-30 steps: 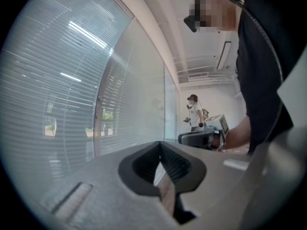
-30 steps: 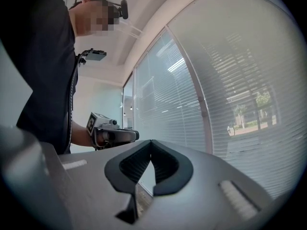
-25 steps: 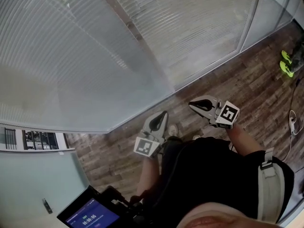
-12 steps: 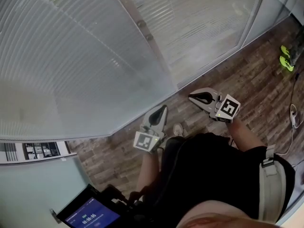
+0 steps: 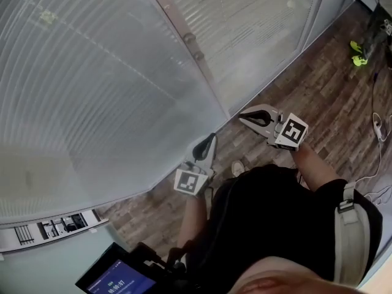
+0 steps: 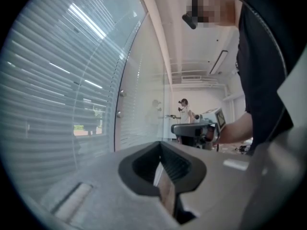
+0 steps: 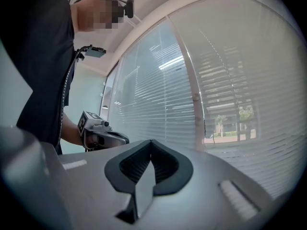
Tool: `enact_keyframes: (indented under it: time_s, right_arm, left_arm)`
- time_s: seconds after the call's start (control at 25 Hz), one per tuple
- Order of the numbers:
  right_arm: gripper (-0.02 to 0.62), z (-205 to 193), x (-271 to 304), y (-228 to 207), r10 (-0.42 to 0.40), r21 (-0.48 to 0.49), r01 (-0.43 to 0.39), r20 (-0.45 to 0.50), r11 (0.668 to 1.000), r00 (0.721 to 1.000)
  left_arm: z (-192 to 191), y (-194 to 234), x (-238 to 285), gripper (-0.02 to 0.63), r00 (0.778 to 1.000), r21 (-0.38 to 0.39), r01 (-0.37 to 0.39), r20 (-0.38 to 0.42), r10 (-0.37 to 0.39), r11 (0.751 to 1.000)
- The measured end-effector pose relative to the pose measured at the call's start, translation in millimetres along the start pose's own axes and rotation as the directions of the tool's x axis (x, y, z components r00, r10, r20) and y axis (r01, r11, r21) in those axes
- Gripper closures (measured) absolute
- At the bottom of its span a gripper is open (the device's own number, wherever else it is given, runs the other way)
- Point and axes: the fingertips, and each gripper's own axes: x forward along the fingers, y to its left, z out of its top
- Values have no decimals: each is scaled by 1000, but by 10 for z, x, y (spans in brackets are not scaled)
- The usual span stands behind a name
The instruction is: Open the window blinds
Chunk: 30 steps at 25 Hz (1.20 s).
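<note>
Head view: the blinds [image 5: 92,90], fine horizontal slats behind glass, fill the upper left and top of the frame, their slats shut. A slim metal post [image 5: 191,45] splits them into two panels. Dark wood-plank floor [image 5: 324,103] runs along the right. The left gripper [image 5: 212,138], grey with a black-lined tip and a marker cube, sits at centre; the right gripper [image 5: 242,115] is just right of it. Both are near the lower edge of the glass but apart from it.

Left gripper view: the grey jaws [image 6: 160,145] are pressed together at the tips, their ribbed black pads forming a teardrop with nothing inside. The blinds [image 6: 53,90] curve across the left half.

Right gripper view: its jaws [image 7: 151,143] are likewise pressed together and empty. The blinds [image 7: 153,99] span the centre and right, with daylight and trees showing between the slats at the right.
</note>
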Motion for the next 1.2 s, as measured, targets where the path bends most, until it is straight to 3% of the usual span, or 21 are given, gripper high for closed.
enact_keyframes:
  time_s: [0.24,0.72,1.2]
  right_arm:
    - [589,69,256,4,-37,-41,36,-27,999,999]
    - [589,2,374,108,-91,-133,82,-62,988,994]
    - [589,203,285,-354,-205,-168,189,-83,967,975]
  left_arm:
    - [-44,184,-68,603,998,20,69,-10,-69,997]
    - [-33,383,-197,603,996,38,85,17,-85,996]
    - [153,353,-39,603,993,55,106,46,-109,993]
